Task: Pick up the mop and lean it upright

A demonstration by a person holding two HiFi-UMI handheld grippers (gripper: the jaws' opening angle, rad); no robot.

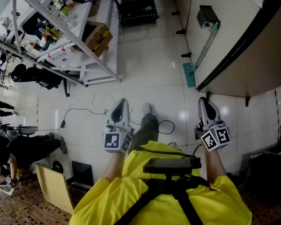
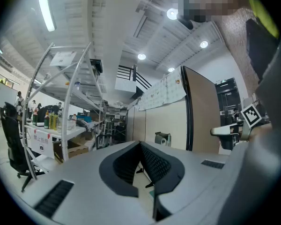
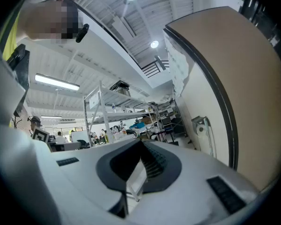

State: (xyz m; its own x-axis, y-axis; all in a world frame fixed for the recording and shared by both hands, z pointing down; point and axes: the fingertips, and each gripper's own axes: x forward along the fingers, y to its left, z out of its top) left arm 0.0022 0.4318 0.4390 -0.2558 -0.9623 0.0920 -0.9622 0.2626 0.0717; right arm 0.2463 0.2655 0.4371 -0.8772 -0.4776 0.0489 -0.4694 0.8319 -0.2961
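The mop (image 1: 202, 47) leans upright against the beige partition wall (image 1: 225, 36), its teal handle rising to a grey wall box (image 1: 207, 16) and its teal head (image 1: 188, 75) resting on the white floor tiles. In the right gripper view the mop handle (image 3: 210, 142) shows against the same wall. My left gripper (image 1: 120, 104) hangs shut and empty over the floor, well left of the mop. My right gripper (image 1: 204, 101) is also shut and empty, a little nearer than the mop head. Each gripper view shows its own jaws closed together, left gripper (image 2: 140, 145) and right gripper (image 3: 141, 142).
A metal shelving rack (image 1: 61, 29) with bottles and a cardboard box (image 1: 97, 35) stands at the left. A black cart (image 1: 138, 6) is at the far end. Cables (image 1: 82, 110) trail on the floor. An office chair (image 1: 37, 76), a crouching person (image 1: 18, 149) and a wooden board (image 1: 54, 186) are at lower left.
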